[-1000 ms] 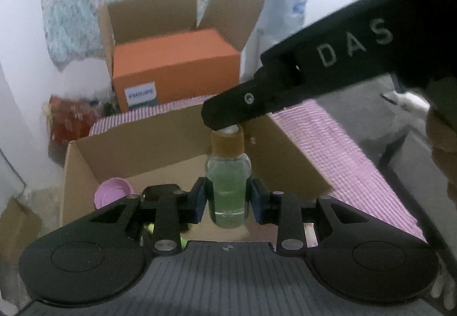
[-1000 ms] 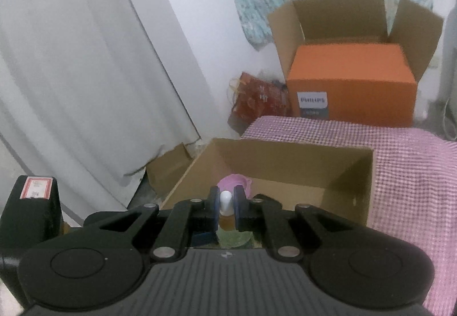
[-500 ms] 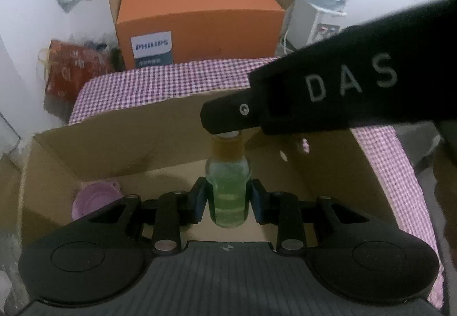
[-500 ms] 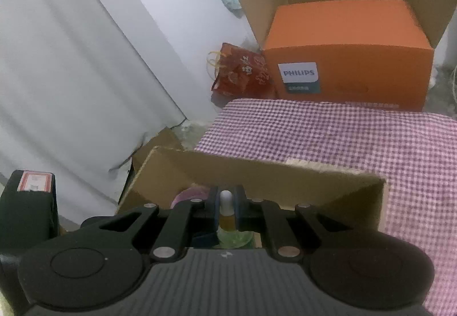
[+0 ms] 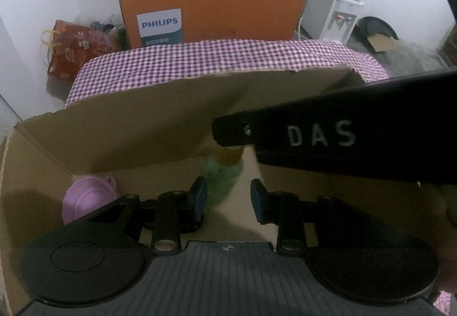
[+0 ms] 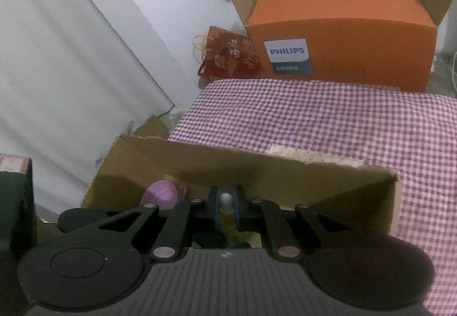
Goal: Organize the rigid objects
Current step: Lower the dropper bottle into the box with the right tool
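Observation:
A small bottle of green liquid with a tan collar and white tip hangs inside an open cardboard box, blurred by motion. My left gripper is open, its pads apart on either side of the bottle's lower part. My right gripper is shut on the bottle's white top; its black finger marked DAS crosses the left wrist view. A pink round object lies in the box's left corner, also showing in the right wrist view.
The box sits on a purple checked cloth. An orange Philips box inside a larger carton stands behind. A red gift bag is on the floor at the left, a white water dispenser at the right.
My left gripper has opened and let go of the bottle. Both grippers have dropped lower into the box, with the right gripper still holding the bottle's top.

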Demonstrator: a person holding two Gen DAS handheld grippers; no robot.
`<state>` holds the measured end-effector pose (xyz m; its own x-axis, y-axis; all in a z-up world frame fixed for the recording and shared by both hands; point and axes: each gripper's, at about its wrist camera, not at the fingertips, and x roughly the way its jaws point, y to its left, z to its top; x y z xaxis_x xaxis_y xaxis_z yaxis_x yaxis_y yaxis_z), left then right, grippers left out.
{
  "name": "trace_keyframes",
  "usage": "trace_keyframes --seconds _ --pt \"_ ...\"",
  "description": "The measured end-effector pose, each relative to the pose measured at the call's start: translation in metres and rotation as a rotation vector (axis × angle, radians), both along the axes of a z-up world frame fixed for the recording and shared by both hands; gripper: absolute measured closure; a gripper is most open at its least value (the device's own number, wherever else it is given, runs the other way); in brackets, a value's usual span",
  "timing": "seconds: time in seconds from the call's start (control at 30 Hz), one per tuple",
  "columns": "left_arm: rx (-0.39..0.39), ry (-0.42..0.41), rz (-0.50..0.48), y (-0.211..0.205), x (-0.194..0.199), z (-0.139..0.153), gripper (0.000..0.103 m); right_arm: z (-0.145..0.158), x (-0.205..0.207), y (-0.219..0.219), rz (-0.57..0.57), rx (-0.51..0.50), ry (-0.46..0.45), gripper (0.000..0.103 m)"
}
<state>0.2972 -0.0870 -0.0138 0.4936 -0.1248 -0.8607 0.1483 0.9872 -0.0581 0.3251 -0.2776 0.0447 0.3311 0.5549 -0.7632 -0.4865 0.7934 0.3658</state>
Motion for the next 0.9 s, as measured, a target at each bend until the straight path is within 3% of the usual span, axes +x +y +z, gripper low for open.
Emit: trace_keyframes --seconds 0.3,0.47,0.57,0.7,0.9 --pt "0.003 -0.001 -0.008 -0.002 -0.002 0.004 0.069 0.002 -0.001 0.008 0.009 -0.014 -0.009 0.090" --pt "-0.010 0.001 0.001 0.002 -0.007 0.010 0.056 0.008 -0.003 0.001 -0.018 0.028 0.031 0.089" --pt "-0.022 -0.016 0.002 0.006 -0.015 0.020 0.054 0.023 -0.012 -0.008 -0.038 0.056 0.012 0.089" --pt "-0.030 -0.056 0.009 0.012 -0.033 0.039 0.054 0.052 -0.039 -0.029 -0.059 0.122 -0.011 0.089" --pt "-0.053 -0.136 0.004 0.022 -0.083 0.071 0.052 0.098 -0.111 -0.067 -0.073 0.214 -0.084 0.089"
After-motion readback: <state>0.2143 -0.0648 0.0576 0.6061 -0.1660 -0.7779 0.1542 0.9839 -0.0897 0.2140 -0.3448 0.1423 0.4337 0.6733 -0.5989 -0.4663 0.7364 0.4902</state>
